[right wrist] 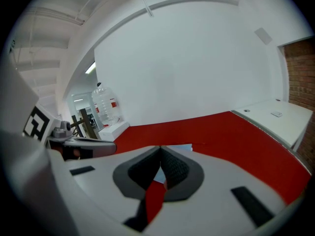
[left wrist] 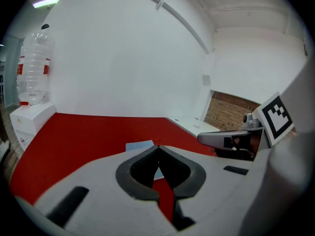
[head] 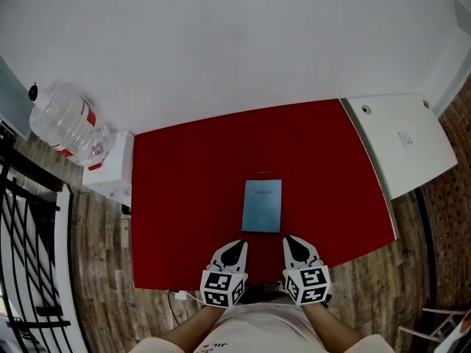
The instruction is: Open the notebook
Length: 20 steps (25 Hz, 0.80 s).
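1. The notebook [head: 261, 205] lies flat near the middle of the red desk [head: 176, 190]. Its pale blue cover faces up and, as far as the small head view shows, it is closed.
2. Your left gripper [head: 241, 245] sits at the near edge of the desk, just short of the notebook's near left corner and not touching it.
3. In the left gripper view its jaws meet at the tips with nothing between them. The notebook [left wrist: 140, 145] shows just beyond the left gripper [left wrist: 158, 149].
4. Your right gripper [head: 289, 240] sits just beside the near right corner, also clear of the cover.
5. Its jaws are likewise closed tip to tip on nothing. A sliver of the notebook [right wrist: 183, 147] peeks over the right gripper [right wrist: 160, 150].
6. A clear bottle [head: 65, 122] lies on a white box [head: 110, 169] off the desk's left edge.
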Each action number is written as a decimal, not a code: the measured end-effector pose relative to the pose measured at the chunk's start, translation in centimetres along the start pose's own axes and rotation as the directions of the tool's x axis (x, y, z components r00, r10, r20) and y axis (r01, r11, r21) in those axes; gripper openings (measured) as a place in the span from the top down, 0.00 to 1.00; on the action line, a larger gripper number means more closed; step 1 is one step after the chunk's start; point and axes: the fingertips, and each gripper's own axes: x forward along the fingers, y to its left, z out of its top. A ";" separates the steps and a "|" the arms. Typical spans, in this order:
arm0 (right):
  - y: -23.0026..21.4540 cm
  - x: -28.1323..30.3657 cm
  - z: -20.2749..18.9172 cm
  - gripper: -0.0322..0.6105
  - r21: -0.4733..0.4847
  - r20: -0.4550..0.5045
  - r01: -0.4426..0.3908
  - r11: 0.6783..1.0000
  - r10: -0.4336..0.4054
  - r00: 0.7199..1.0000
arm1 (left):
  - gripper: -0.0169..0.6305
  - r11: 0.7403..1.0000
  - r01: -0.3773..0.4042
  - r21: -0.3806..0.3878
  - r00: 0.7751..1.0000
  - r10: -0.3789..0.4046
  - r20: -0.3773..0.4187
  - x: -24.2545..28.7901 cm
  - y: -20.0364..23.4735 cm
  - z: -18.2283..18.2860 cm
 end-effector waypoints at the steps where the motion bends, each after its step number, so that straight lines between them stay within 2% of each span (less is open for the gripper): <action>1: -0.4 0.5 0.1 0.94 0.003 0.000 0.009 1.000 -0.009 1.000 | 0.96 1.000 0.000 0.002 1.000 0.000 -0.002 0.3 0.3 0.0; 7: -1.6 3.3 -0.5 0.94 0.026 -0.024 0.036 0.999 -0.035 0.999 | 0.96 1.000 -0.009 -0.004 1.000 0.009 -0.017 2.1 2.2 -0.2; 17: -5.0 7.8 -6.5 0.93 0.083 -0.162 0.086 0.993 -0.072 0.984 | 0.96 1.000 -0.001 -0.019 0.999 0.000 -0.054 4.8 4.0 -2.9; 20: -5.7 9.4 -8.9 0.84 0.119 -0.223 0.092 0.989 -0.064 0.973 | 0.96 1.000 0.003 -0.027 0.997 -0.005 -0.074 5.3 4.1 -4.1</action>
